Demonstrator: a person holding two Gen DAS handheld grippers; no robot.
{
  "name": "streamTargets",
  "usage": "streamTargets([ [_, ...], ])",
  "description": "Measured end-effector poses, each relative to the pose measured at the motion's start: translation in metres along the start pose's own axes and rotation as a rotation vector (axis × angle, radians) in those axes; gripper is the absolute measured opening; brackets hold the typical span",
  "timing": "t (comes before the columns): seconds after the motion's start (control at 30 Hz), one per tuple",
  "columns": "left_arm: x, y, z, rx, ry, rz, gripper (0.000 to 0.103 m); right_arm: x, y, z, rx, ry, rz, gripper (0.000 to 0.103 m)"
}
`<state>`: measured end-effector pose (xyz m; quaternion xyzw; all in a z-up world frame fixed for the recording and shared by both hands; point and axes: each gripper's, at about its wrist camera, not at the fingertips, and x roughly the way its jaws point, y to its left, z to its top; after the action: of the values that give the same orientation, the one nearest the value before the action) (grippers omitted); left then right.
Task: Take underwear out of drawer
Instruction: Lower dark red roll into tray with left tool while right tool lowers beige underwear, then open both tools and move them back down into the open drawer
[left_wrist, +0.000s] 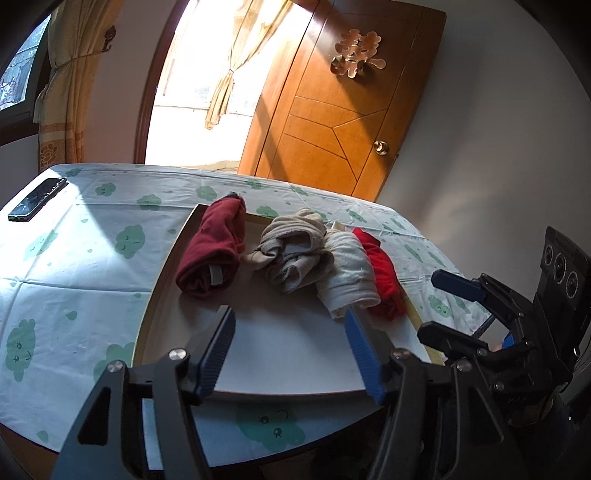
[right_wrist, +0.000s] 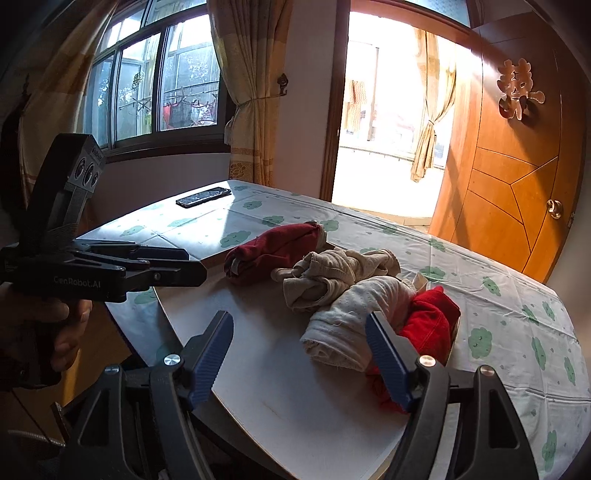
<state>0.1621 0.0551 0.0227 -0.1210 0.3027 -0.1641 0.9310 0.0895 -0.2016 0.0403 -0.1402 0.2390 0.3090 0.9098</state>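
A shallow drawer (left_wrist: 162, 280) (right_wrist: 280, 387) lies on the table. It holds four rolled underwear in a row: dark red (left_wrist: 210, 247) (right_wrist: 273, 251), beige (left_wrist: 295, 251) (right_wrist: 332, 277), white (left_wrist: 347, 273) (right_wrist: 347, 325) and bright red (left_wrist: 384, 277) (right_wrist: 428, 325). My left gripper (left_wrist: 290, 350) is open and empty over the drawer's near, bare part. My right gripper (right_wrist: 299, 358) is open and empty, its right finger beside the white and bright red rolls. Each gripper also shows in the other's view, the right one (left_wrist: 443, 306) and the left one (right_wrist: 184, 266).
The table has a white cloth with green clouds (left_wrist: 74, 258) (right_wrist: 517, 314). A black phone (left_wrist: 37, 199) (right_wrist: 203, 196) lies at its far left corner. A wooden door (left_wrist: 340, 110) (right_wrist: 517, 166), an open doorway and curtains stand behind.
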Motion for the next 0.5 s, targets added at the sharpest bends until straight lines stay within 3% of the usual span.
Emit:
streamTargets([
  [0.2, -0.012, -0.024, -0.035, 0.057, 0.019, -0.009, 0.069, -0.032, 0.006, -0.031, 0.027, -0.019, 0.02, 0.078],
  [0.5, 0.014, -0.056, -0.097, 0.145, 0.179, -0.028, 0.069, -0.068, 0.003, -0.078, 0.121, -0.024, 0.032, 0.078],
])
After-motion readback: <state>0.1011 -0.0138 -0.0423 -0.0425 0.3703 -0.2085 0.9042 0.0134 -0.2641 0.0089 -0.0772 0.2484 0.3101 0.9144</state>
